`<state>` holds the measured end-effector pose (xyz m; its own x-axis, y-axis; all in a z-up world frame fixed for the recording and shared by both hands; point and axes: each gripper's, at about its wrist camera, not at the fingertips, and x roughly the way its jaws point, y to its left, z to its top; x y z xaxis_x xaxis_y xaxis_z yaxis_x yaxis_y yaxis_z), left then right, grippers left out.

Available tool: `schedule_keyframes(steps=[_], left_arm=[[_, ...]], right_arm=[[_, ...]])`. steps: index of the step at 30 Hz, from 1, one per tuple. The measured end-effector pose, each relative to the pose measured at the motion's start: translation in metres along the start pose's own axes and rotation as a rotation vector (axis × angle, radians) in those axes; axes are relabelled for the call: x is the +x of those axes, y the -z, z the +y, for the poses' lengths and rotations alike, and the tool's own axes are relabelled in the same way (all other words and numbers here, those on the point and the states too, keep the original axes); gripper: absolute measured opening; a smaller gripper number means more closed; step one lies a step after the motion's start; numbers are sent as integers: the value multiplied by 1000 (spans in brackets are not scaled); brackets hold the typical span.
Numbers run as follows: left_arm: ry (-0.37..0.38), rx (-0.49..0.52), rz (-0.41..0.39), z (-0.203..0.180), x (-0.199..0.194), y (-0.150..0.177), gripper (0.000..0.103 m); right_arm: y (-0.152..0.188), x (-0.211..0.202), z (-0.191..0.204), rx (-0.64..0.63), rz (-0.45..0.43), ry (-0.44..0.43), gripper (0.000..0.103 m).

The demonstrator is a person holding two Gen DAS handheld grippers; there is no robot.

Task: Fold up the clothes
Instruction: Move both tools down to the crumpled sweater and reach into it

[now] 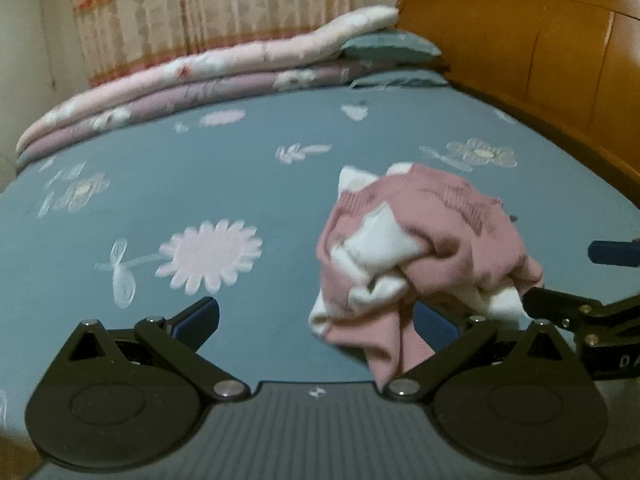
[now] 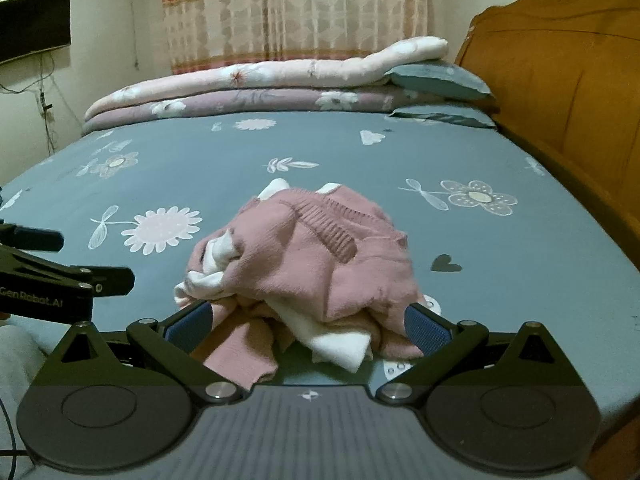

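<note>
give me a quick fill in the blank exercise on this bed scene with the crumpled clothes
1. The crumpled pink and white knit garment lies on a blue-grey bedsheet printed with ____.
2. The headboard beside the bed is made of ____.
3. The jaws of the right hand-held gripper stand ____ around the garment's near edge.
4. The folded pink floral quilts are stacked in front of the ____.

Missing words: flowers; wood; open; curtain

a bed (image 2: 520, 280) with a grey-blue flowered sheet filled the room. a wooden headboard (image 2: 560, 92) stood along its right side. folded pink and mauve quilts (image 2: 240, 88) and two grey-blue pillows (image 2: 440, 76) lay at the far edge. behind them hung a patterned curtain (image 2: 292, 8) on a pale wall (image 2: 112, 40), where a dark screen (image 2: 32, 24) was mounted, with cables below.
</note>
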<state>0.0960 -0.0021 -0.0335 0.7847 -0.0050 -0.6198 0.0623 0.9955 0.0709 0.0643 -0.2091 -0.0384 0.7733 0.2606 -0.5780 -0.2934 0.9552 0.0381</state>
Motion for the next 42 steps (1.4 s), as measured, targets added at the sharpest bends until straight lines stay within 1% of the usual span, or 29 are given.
schedule_keyframes(steps=[1, 3, 7, 10, 12, 15, 17, 20, 22, 25, 27, 30, 32, 35, 37, 38, 40, 42], left_arm=[[14, 7, -21, 0, 3, -1, 102], [34, 8, -32, 1, 12, -4, 102], [79, -42, 39, 6, 38, -12, 102], [96, -80, 70, 11, 55, -13, 102], [96, -89, 68, 12, 61, -13, 102], [92, -81, 58, 13, 69, -15, 102], [103, -76, 38, 14, 73, -15, 102], [156, -57, 43, 12, 81, -13, 102], [171, -29, 49, 7, 89, -13, 102], [179, 12, 32, -2, 99, -14, 102], [194, 14, 22, -4, 106, -15, 102], [229, -4, 12, -4, 114, -16, 103], [256, -14, 32, -3, 121, -17, 103], [312, -70, 74, 5, 132, -16, 103], [364, -122, 108, 11, 140, -13, 103], [381, -138, 124, 13, 143, -11, 103], [388, -155, 143, 15, 144, -11, 103], [383, -154, 158, 17, 142, -13, 103]], right_arm=[[-3, 5, -2, -6, -4, -4, 103], [-7, 15, -5, -20, -11, -9, 103], [-11, 31, -10, -51, -24, -23, 103], [-14, 42, -12, -54, -2, -31, 103], [-14, 49, -12, -63, 15, -37, 103], [-15, 60, -11, -90, 41, -49, 103], [-14, 68, -9, -107, 56, -65, 103], [-13, 81, -6, -120, 75, -78, 103], [-14, 92, -7, -124, 88, -75, 103], [-15, 105, -8, -133, 104, -82, 103], [-15, 110, -9, -141, 110, -90, 103], [-13, 115, -13, -129, 119, -105, 103], [-11, 118, -16, -119, 126, -115, 103], [-9, 127, -20, -101, 167, -133, 103], [-7, 132, -16, -134, 186, -111, 103], [-4, 135, -11, -172, 196, -75, 103], [2, 136, -1, -235, 189, -34, 103], [4, 133, 4, -258, 175, -23, 103]])
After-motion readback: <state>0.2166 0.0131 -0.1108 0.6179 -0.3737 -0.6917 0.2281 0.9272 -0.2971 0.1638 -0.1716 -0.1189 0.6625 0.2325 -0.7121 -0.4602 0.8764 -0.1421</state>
